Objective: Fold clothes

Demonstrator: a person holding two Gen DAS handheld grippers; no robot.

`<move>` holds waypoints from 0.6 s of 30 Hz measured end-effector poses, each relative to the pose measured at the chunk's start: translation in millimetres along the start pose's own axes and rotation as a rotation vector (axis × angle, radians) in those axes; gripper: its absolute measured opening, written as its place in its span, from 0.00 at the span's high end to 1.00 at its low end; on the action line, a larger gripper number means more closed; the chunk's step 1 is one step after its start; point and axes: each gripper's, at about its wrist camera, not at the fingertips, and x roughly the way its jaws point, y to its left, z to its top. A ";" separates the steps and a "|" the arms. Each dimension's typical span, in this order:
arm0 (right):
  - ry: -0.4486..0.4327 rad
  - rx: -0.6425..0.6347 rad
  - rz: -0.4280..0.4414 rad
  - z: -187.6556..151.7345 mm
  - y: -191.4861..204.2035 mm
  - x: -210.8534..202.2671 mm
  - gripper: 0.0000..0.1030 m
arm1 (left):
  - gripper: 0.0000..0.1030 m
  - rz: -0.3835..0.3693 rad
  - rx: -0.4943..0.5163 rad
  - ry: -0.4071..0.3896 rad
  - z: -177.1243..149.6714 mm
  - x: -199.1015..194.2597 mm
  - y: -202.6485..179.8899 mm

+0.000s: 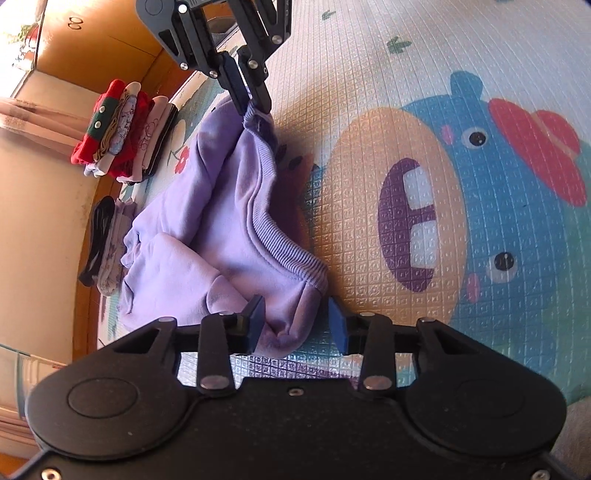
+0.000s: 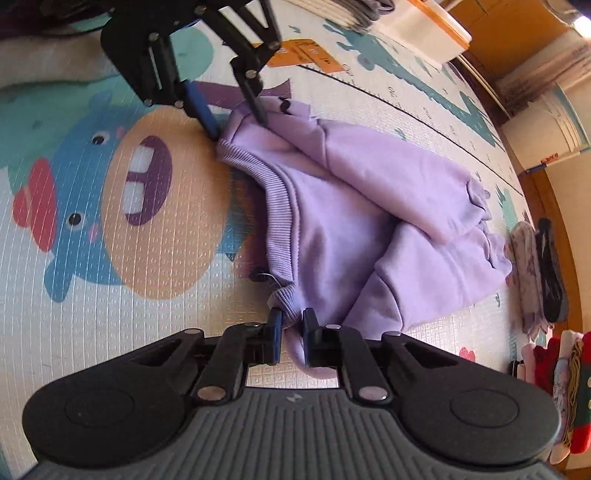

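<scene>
No brand or legible wording shows anywhere; the play mat (image 1: 424,110) carries only a cartoon hippo (image 1: 461,206) with a red hat, and an orange tag seen from the right wrist is too small to read. The left wrist view takes in a stack of folded clothes (image 1: 125,136) by the mat's edge, while the right wrist view alone shows a white bin (image 2: 424,26) at the far edge. The lilac sweatshirt (image 2: 388,221) lies crumpled on the mat. The right gripper (image 2: 291,328) is clamped on one end of its ribbed hem. The left gripper (image 1: 295,325) straddles the other hem corner, its fingers (image 1: 338,325) set around bunched cloth, the right one clear of it.
</scene>
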 end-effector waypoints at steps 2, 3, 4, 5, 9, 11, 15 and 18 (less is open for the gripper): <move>-0.008 0.051 0.006 0.1 -8.0 -5.5 0.88 | 0.63 -0.023 -0.020 -0.009 0.2 -2.3 1.0; -0.012 0.072 0.008 -0.1 -11.6 -6.4 0.88 | 0.62 -0.013 0.000 -0.012 -0.5 -1.2 -1.1; -0.016 0.092 0.011 -0.2 -15.1 -7.3 0.88 | 0.61 -0.003 0.021 -0.015 -1.3 -0.2 -3.1; -0.020 0.112 0.013 -0.4 -18.7 -8.1 0.88 | 0.61 0.003 0.037 -0.016 -1.6 1.0 -4.0; -0.026 0.145 0.018 -0.3 -25.0 -7.0 0.88 | 0.80 -0.004 0.068 -0.003 -0.5 6.7 1.4; -0.020 0.134 0.024 0.4 -24.6 -4.8 0.88 | 0.91 -0.017 0.006 -0.010 -0.5 3.5 8.4; -0.010 0.134 0.051 0.0 -22.8 -4.9 0.88 | 0.93 -0.034 -0.113 -0.022 -5.3 -8.9 19.7; -0.013 0.126 0.068 1.9 -21.0 -8.0 0.88 | 0.93 -0.048 -0.133 -0.035 -6.8 -19.3 22.8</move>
